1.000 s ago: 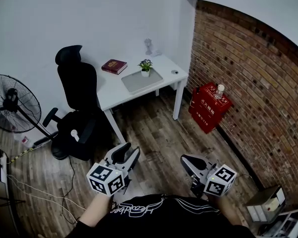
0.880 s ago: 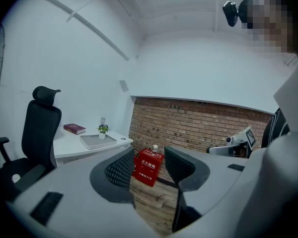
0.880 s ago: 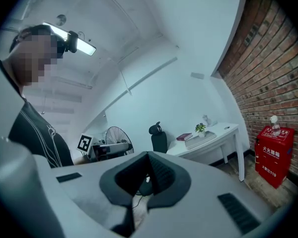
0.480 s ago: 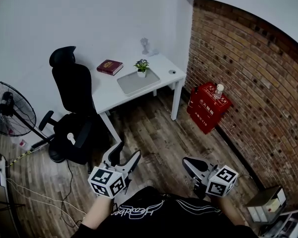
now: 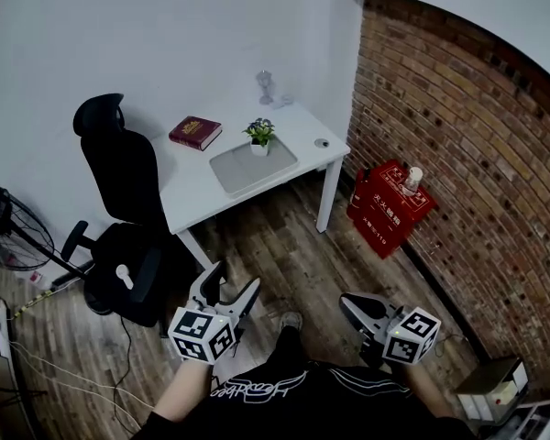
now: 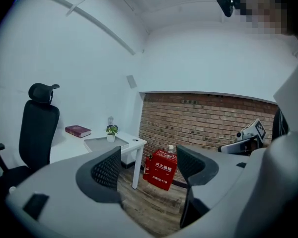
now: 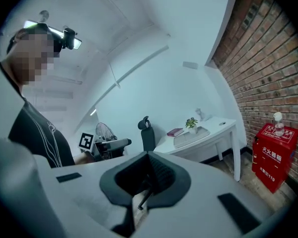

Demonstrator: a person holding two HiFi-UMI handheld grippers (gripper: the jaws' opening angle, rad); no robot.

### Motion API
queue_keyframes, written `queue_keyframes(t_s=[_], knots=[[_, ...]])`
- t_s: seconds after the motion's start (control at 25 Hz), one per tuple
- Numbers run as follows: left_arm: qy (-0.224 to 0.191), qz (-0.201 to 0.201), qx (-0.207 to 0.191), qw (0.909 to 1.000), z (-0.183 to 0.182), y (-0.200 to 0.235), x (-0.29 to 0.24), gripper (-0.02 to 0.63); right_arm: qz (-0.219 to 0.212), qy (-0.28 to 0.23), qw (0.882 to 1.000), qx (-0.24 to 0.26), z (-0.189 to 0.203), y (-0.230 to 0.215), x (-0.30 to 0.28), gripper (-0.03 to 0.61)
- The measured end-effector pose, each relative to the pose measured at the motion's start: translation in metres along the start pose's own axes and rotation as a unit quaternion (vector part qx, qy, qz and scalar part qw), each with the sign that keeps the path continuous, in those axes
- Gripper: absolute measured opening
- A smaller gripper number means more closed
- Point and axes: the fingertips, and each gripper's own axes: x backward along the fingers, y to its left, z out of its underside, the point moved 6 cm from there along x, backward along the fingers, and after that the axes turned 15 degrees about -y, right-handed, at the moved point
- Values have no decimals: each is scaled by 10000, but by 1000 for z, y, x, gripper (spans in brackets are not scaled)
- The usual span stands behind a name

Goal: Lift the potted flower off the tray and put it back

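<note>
A room seen from above, from the head of a person who stands on a brown wood-plank floor.

At the far left edge, part of a black standing fan with a round wire cage is visible. Next to it is a black high-backed office chair with a headrest, drawn up at the left end of a white rectangular desk that stands against a white wall.

On the desk, from the left, lies a closed dark red hardcover book, then a flat grey rectangular tray. The small potted flower, green leaves in a white pot, stands upright on the tray at its far edge, well apart from both grippers.

In the foreground, low in the frame, the person holds the two tools out level, both well short of the desk. The left gripper, grey with a black-and-white marker cube, has its two dark ribbed tongs spread wide and opening, with nothing between them but the floor beyond. The right gripper, with a matching cube, has its tongs pressed together, with nothing clamped between them.

Right of the desk, a red metal box with white lettering sits on the floor against a red-brown brick wall, with a clear plastic bottle upright on top.
</note>
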Motion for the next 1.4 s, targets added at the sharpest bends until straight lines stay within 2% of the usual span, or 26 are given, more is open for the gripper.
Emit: queue_keyframes(t_s=[0.12, 0.28, 0.64, 0.88, 1.04, 1.32, 1.4], knots=[[9, -142, -37, 9999, -1, 31, -44, 353, 122, 39, 9999, -22, -11, -34, -28, -2], [188, -222, 121, 9995, 5, 76, -109, 360, 245, 51, 9996, -130, -28, -83, -79, -2], [383, -251, 87, 9989, 12, 157, -231, 365, 74, 222, 9997, -110, -62, -170, -199, -2], [609, -169, -185, 9978, 26, 182, -288, 370, 57, 102, 9999, -110, -72, -204, -234, -2], [687, -64, -192, 9974, 33, 189, -319, 370, 37, 150, 9997, -211, -73, -226, -249, -2], [902, -431, -500, 9937, 53, 210, -370, 374, -224, 257, 9990, -302, -91, -277, -286, -2], [960, -556, -466, 9927, 58, 217, -384, 376, -338, 336, 9983, -349, -97, -294, -301, -2]])
